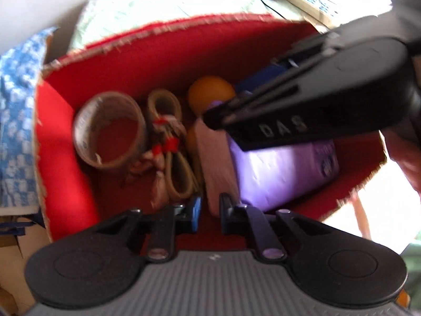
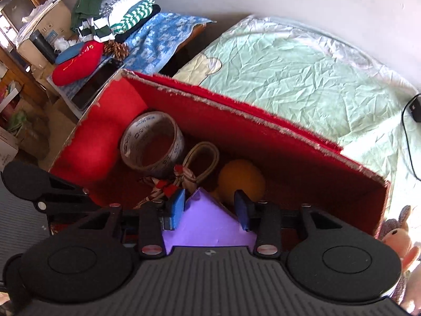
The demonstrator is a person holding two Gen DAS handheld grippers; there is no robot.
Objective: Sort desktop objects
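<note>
A red cardboard box (image 1: 63, 158) (image 2: 289, 158) holds a tape roll (image 1: 110, 131) (image 2: 152, 144), a knotted rope toy (image 1: 168, 152) (image 2: 184, 176), an orange ball (image 1: 210, 89) (image 2: 242, 179) and a purple pack (image 1: 284, 168) (image 2: 210, 223). My left gripper (image 1: 210, 210) hovers over the box's near edge, jaws slightly apart with nothing between them. My right gripper (image 2: 209, 206) reaches into the box, its jaws either side of the purple pack's corner; it also shows in the left wrist view (image 1: 302, 100).
A pale green sheet (image 2: 289, 73) lies behind the box. A blue patterned cloth (image 2: 158, 39) (image 1: 15, 121), folded clothes (image 2: 118, 10) and a red cushion (image 2: 76, 63) lie to the left. A black adapter (image 2: 415, 108) and a plush toy (image 2: 400, 237) are at the right.
</note>
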